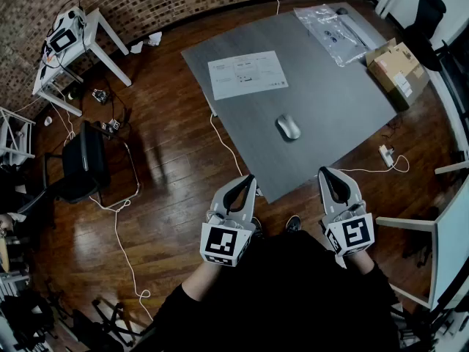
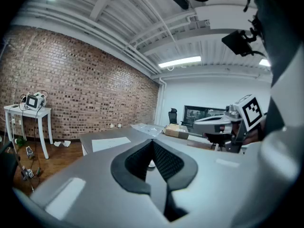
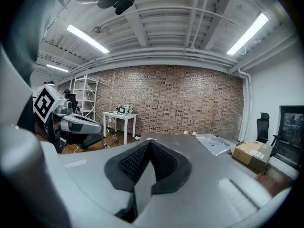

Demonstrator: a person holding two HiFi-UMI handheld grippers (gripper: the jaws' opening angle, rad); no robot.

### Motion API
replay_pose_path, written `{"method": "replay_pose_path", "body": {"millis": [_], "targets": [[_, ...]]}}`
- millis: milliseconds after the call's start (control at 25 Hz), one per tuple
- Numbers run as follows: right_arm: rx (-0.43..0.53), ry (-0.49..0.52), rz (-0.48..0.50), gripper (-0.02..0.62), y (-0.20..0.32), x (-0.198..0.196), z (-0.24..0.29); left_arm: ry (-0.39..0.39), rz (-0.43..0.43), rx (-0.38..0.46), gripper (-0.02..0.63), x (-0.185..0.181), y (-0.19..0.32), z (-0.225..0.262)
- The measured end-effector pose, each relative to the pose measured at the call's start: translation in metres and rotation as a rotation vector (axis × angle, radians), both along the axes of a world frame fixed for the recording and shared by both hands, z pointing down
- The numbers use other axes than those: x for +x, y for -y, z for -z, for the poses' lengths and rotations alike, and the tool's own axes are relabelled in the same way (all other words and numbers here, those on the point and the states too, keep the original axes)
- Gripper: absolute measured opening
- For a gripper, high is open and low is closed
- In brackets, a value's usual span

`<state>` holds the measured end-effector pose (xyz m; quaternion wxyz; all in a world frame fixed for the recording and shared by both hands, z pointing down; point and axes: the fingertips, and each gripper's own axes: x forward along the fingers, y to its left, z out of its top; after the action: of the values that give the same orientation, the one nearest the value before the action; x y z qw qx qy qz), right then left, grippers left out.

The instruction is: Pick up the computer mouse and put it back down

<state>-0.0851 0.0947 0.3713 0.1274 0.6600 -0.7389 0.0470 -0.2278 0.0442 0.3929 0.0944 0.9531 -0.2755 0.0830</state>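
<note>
A grey computer mouse lies on the grey table, near its front part. Both grippers hover short of the table's near edge, over the floor. My left gripper is shut and holds nothing; a sliver of the mouse shows just beyond its closed jaws. My right gripper is shut too, with nothing in it, and appears in the left gripper view as well. In the right gripper view the mouse is hidden behind the jaws.
A printed sheet lies on the table's left part, a clear plastic bag at its far end, and a cardboard box off its right side. A white cable trails over the wood floor. A black chair stands at left, a white side table farther back.
</note>
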Motion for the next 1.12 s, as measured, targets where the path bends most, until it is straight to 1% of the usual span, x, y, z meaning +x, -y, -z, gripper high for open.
{"method": "replay_pose_path", "body": {"millis": [240, 440, 520, 680, 880, 1000, 1120], "targets": [[-0.037, -0.02, -0.026, 0.0, -0.007, 0.01, -0.005, -0.006, -0.009, -0.051, -0.02, 0.012, 0.002, -0.013], [-0.08, -0.018, -0.043, 0.002, -0.006, 0.03, -0.017, 0.016, -0.019, -0.076, -0.018, 0.029, 0.007, -0.022], [-0.099, -0.008, -0.031, 0.032, 0.002, 0.042, -0.025, 0.029, -0.002, -0.086, -0.018, 0.035, 0.013, -0.025], [-0.159, 0.0, 0.04, 0.075, 0.034, 0.071, -0.057, 0.081, 0.057, -0.104, -0.014, 0.049, 0.028, -0.04], [-0.281, 0.011, 0.175, 0.134, 0.09, 0.093, -0.115, 0.176, 0.181, -0.157, 0.019, 0.063, 0.052, -0.066], [-0.345, 0.016, 0.248, 0.141, 0.123, 0.101, -0.146, 0.222, 0.256, -0.189, 0.034, 0.073, 0.06, -0.077], [-0.398, 0.042, 0.294, 0.155, 0.147, 0.106, -0.17, 0.263, 0.321, -0.208, 0.04, 0.079, 0.066, -0.086]]}}
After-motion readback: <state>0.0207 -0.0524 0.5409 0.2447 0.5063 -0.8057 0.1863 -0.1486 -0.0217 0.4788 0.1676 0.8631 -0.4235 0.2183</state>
